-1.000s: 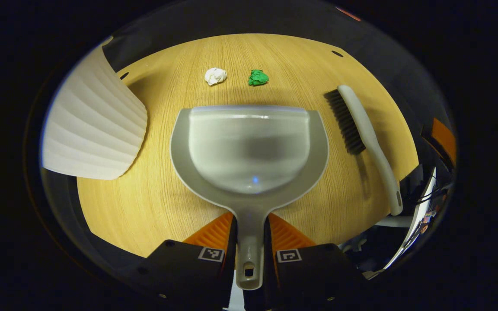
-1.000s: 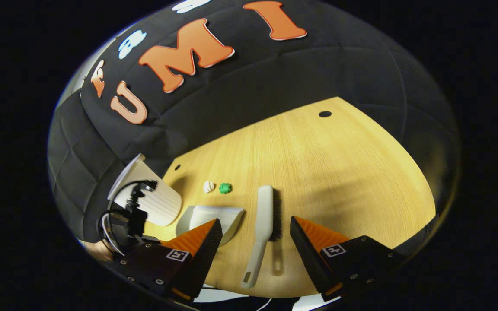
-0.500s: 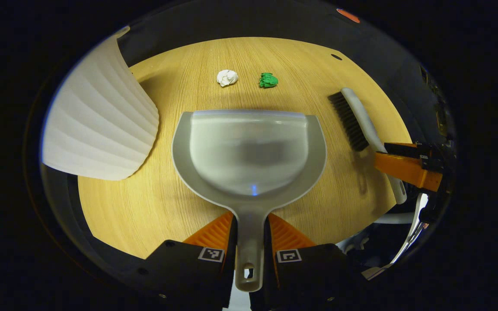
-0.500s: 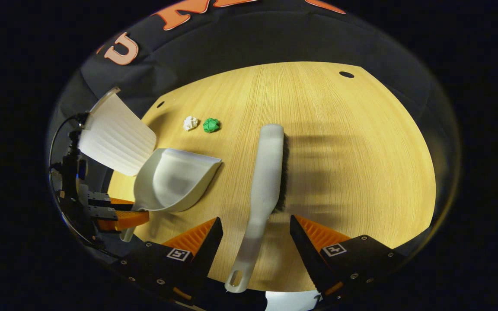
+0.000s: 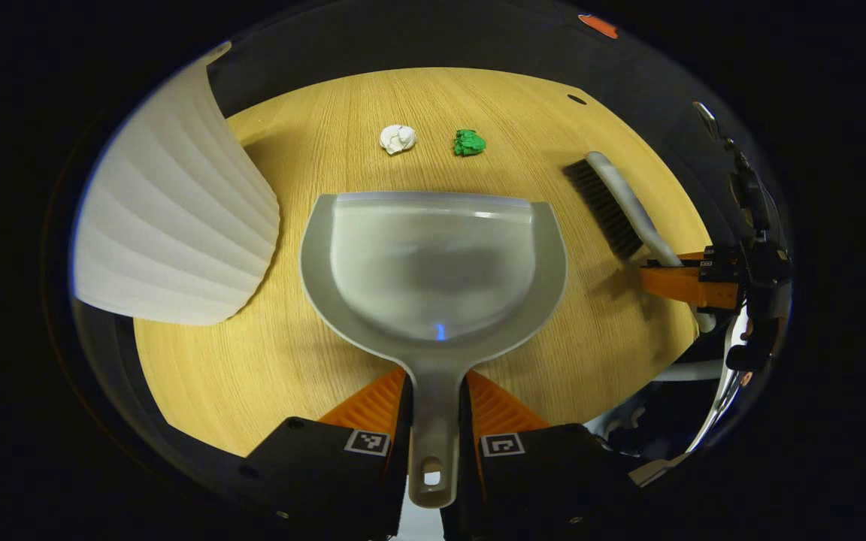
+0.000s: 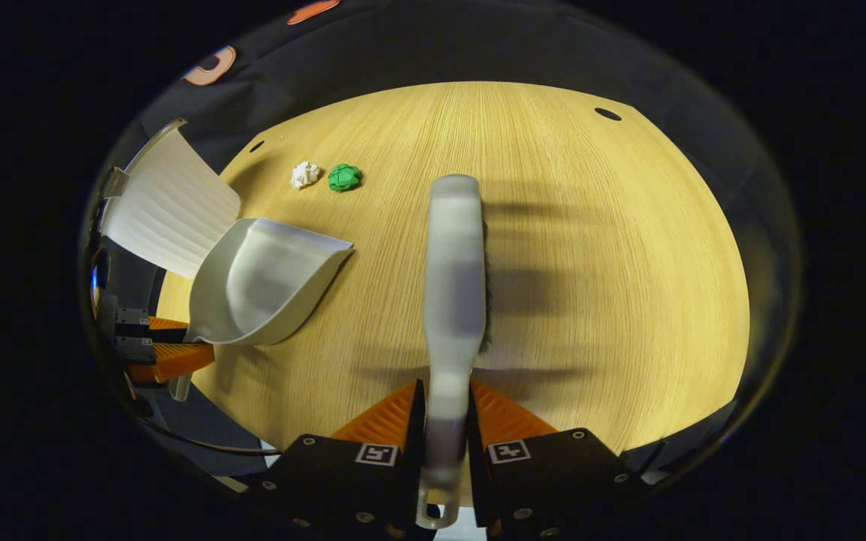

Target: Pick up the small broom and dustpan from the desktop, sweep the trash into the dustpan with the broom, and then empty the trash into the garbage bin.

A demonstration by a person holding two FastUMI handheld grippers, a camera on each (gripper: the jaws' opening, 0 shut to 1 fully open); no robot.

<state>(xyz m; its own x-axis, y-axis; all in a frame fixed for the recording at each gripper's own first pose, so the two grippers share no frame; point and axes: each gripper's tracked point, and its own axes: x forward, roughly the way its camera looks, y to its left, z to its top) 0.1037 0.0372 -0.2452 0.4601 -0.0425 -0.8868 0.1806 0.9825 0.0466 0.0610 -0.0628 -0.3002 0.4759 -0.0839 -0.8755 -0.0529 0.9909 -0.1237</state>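
Already both tools sit between fingers: the left gripper (image 5: 433, 409) pinches the narrow handle of the dustpan (image 5: 433, 263), whose scoop spreads out just ahead of the fingertips, and the right gripper (image 6: 444, 417) has its fingers pressed against the handle of the small broom (image 6: 452, 278), whose head runs straight out ahead of them with the dark bristles along its right edge. Both tools look like light, stiff moulded plastic, smooth and a little slippery, so the handle near its end, where each is taken, seems the sensible hold; a long head on a thin handle will likely want to twist in the pinch when the bristles drag, so a firm squeeze seems wise. The trash is a white paper wad (image 5: 398, 138) and a green paper wad (image 5: 469, 142), lying close together beyond the dustpan's front lip, well ahead of the left fingertips and ahead and to the left of the right ones; crumpled and very light, they should roll or skip easily under the bristles. The garbage bin (image 5: 177, 225), white and ribbed, stands to the left of the left fingers, near the scoop. The desktop (image 6: 591, 248) is smooth pale wood grain, and the booth's black cloth wall closes it off behind.
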